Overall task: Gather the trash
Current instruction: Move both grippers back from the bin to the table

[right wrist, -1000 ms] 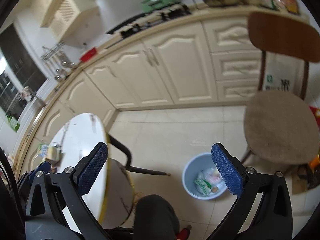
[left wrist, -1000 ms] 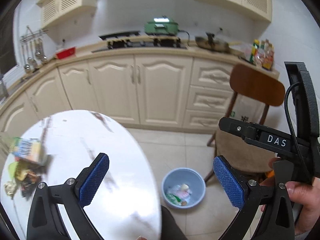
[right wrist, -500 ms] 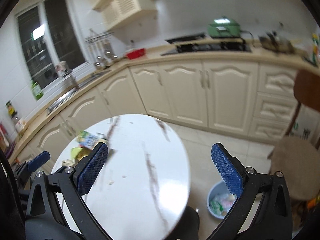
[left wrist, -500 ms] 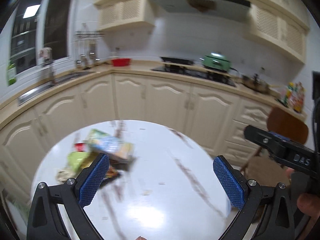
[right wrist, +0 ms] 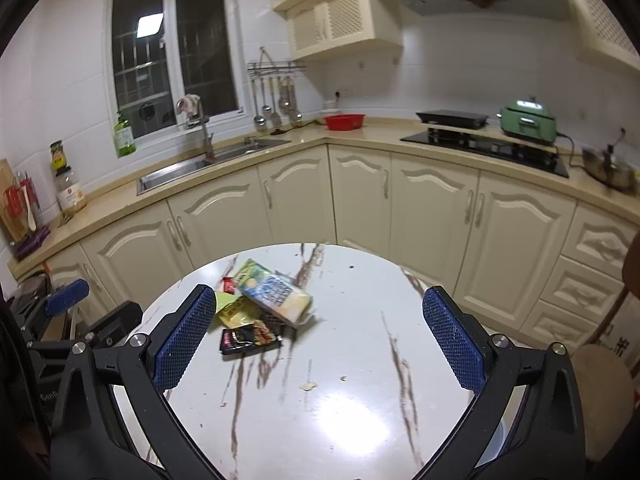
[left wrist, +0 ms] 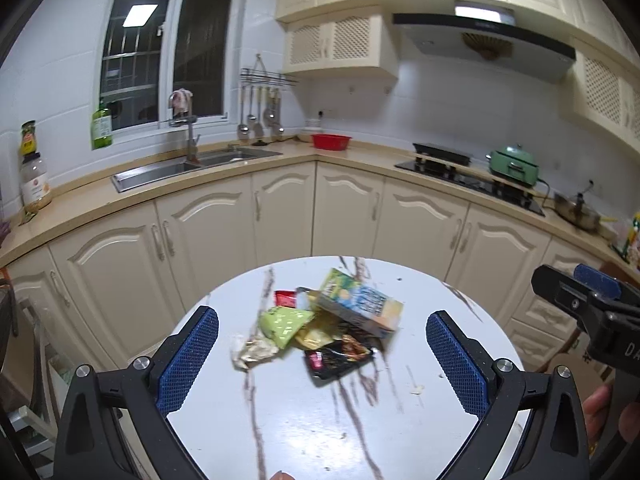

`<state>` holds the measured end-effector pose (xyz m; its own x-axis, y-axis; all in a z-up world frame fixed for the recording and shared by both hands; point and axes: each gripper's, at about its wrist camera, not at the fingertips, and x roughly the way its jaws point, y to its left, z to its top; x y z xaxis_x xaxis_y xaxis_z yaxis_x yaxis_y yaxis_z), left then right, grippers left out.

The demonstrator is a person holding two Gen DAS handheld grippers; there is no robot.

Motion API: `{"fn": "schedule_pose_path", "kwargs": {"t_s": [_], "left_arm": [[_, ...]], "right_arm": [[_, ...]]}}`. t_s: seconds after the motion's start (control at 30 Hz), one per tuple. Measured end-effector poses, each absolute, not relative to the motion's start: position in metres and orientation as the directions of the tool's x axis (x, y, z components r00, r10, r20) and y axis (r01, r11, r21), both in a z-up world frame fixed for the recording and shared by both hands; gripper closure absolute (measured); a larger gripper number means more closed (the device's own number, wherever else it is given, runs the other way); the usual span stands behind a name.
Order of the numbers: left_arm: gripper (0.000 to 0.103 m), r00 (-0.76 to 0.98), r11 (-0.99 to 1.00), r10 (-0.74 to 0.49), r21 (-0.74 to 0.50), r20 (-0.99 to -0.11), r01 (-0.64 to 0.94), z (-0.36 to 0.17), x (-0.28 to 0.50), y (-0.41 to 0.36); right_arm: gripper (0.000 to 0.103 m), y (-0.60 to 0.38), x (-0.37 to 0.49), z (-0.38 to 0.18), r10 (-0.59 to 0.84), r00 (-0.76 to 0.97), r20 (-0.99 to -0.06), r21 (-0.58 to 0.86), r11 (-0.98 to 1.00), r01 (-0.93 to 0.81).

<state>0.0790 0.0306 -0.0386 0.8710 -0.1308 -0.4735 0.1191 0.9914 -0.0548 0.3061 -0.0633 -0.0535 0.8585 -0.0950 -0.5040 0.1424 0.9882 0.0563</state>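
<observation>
Both grippers are hovering above a round white tabletop [left wrist: 304, 420] streaked with brown veins, and both are facing the cream kitchen cabinets [left wrist: 280, 216] beyond its far edge. The left gripper [left wrist: 322, 356] is holding its blue-padded fingers wide apart with nothing between them. The right gripper [right wrist: 320, 340] is likewise standing spread and is gripping nothing.

The trash is sitting in a small heap on the tabletop, toward its far-left part. A blue and yellow carton [left wrist: 358, 306] is lying tilted on top of the heap, nearest the far edge. Under its near side a yellow wrapper [left wrist: 316, 334] is showing, and a black snack wrapper [left wrist: 338, 360] is lying at the near end of the heap. A lime-green packet [left wrist: 284, 322] is resting to the left of the yellow one, with a crumpled pale wrapper [left wrist: 256, 350] just beside it at the left end. A small red packet [left wrist: 285, 299] is peeking out behind the green one. In the right wrist view the same heap is lying just right of that gripper's left finger, the carton [right wrist: 276, 296] above the black snack wrapper [right wrist: 248, 338]. A few crumbs [right wrist: 308, 386] are lying apart from the heap, nearer the middle of the tabletop.

On the counter behind, a steel sink [left wrist: 188, 168], a red bowl [left wrist: 331, 141] and a green cooker [left wrist: 514, 166] are standing.
</observation>
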Motion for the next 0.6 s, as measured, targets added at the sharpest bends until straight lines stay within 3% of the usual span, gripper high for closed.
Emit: {"fn": "schedule_pose_path", "kwargs": {"t_s": [0.33,0.6], "left_arm": [[0.001,0.862,0.992,-0.126,-0.082,-0.491,0.098,-0.044,0.088,0.051],[0.001,0.812,0.992,-0.119,-0.102,-0.572,0.074,-0.058,0.142,0.065]], "right_arm": [[0.0,-0.035,0.322,-0.062,-0.093,0.848,-0.521,0.0,0.994,0.11],[0.0,-0.042,0.342,-0.083,-0.094,0.812,-0.576,-0.012,0.994,0.107]]}}
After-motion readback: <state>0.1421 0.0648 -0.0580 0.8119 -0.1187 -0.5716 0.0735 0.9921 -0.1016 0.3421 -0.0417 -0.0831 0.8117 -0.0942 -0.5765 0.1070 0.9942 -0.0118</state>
